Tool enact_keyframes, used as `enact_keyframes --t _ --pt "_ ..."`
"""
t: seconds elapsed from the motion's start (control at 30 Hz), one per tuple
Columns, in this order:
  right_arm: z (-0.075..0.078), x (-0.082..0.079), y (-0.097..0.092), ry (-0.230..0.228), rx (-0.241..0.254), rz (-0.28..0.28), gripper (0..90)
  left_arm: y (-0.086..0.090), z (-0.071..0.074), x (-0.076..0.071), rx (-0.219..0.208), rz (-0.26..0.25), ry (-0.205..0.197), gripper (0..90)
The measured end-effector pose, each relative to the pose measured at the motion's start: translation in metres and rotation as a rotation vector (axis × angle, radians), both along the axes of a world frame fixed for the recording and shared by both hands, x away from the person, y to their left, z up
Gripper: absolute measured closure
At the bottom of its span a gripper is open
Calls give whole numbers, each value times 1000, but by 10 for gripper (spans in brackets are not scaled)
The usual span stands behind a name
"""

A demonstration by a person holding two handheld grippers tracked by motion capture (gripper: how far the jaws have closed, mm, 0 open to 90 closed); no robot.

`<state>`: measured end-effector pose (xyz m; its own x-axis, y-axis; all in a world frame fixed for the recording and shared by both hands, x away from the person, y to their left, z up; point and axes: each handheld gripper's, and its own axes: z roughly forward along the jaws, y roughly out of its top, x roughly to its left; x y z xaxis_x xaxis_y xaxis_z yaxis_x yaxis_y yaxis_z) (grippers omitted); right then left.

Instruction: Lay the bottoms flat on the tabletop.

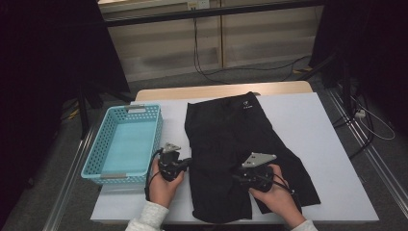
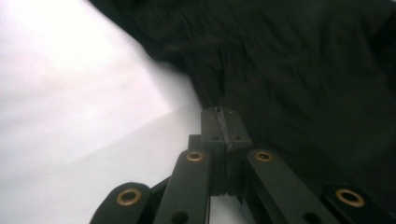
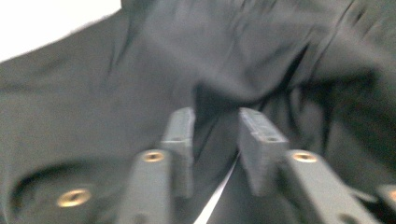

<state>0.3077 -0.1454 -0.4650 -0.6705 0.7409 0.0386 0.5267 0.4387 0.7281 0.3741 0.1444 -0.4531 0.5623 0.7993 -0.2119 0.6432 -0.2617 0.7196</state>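
Note:
Black shorts [image 1: 231,130] lie spread on the white table [image 1: 317,125], waistband at the far end. My left gripper [image 1: 186,163] is at the shorts' left edge. In the left gripper view its jaws [image 2: 223,113] are pressed together right on the rim of the dark cloth [image 2: 303,70], which looks pinched between them. My right gripper [image 1: 239,178] rests on the lower middle of the shorts. In the right gripper view its jaws [image 3: 215,116] stand apart over rumpled fabric [image 3: 140,70], and the pads press on nothing.
A teal plastic basket [image 1: 96,150] sits at the table's left side, just beyond my left hand. Bare white tabletop [image 2: 70,93] lies left of the shorts and to their right. Cables trail on the floor behind the table.

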Motion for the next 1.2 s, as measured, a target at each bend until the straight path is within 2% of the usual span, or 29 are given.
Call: enact_keyframes --t 0.1,0.13,0.17,0.2,0.23,0.27,0.3,0.37,0.43,0.47,0.5,0.6,0.67,0.7,0.73,0.8,0.83,0.9,1.03,1.07,1.1,1.13,1.17,1.2 --pt "-3 0 3 -13 18 -7 654 9 9 2 -18 27 -17 900" --pt "-2 1 4 -12 11 -10 738 10 10 2 -22 33 -20 900" --pt "-2 2 4 5 34 2 897 11 10 2 -21 32 -20 900" --pt "-2 2 4 5 34 2 897 12 10 2 -17 31 -21 900" --pt "-1 1 2 35 55 -12 898 12 10 2 -16 34 -23 900" --pt "-1 1 2 35 55 -12 898 13 10 2 -12 35 -24 900" --pt "1 -1 1 58 60 -8 899 13 10 2 -19 42 -26 900" --pt "7 -9 -4 86 104 6 899 16 10 4 -20 51 -24 900" --pt "7 -11 -6 94 98 7 898 17 10 4 -21 52 -21 900" --pt "7 -13 -7 112 92 9 898 17 10 4 -23 51 -24 900" --pt "5 -14 -8 132 81 3 883 16 10 4 -25 51 -21 900" --pt "5 -15 -8 130 72 5 856 14 10 4 -25 44 -14 900" --pt "8 -14 -8 86 54 -8 758 14 8 4 -31 43 -7 898" --pt "11 -12 -7 33 60 -26 739 14 7 5 -29 36 -3 897" --pt "11 -12 -7 33 60 -26 739 14 6 5 -24 34 0 897" --pt "14 -8 -2 -14 61 -43 646 13 5 5 -28 33 4 897" --pt "15 -6 1 -28 79 -35 650 12 6 5 -26 33 3 897" --pt "14 -4 10 -22 74 -15 590 12 6 5 -23 30 5 897" --pt "0 -3 29 1 7 44 556 11 5 4 -19 27 3 897" --pt "-2 -4 31 -29 4 41 646 11 5 4 -15 26 6 897" --pt "-1 -4 31 -33 2 37 793 11 5 4 -15 29 6 897" --pt "0 -3 30 -13 17 47 882 11 5 4 -18 37 -1 898" --pt "0 -2 27 0 34 40 884 12 5 5 -18 41 -5 898" --pt "1 -3 24 7 30 30 886 13 6 5 -21 45 -5 898"
